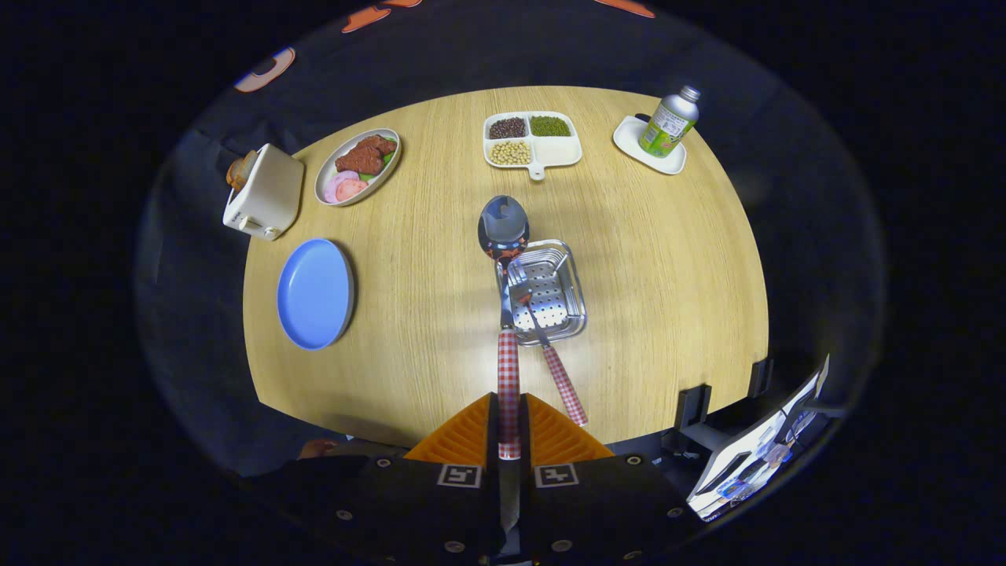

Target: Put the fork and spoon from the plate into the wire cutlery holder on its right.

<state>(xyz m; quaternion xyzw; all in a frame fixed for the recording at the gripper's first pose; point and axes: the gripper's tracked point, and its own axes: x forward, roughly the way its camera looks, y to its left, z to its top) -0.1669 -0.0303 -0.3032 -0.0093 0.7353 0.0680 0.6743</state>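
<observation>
both tool (508,428) fingers clamp spoon (504,236) handle; fork (542,330) in holder (550,289) ahead

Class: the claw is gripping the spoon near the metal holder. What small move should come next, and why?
Probably lower the spoon into the holder. The claw is shut on its checked handle, the bowl hangs by the holder's left rim, the fork already leans inside, and the blue plate is bare.
</observation>
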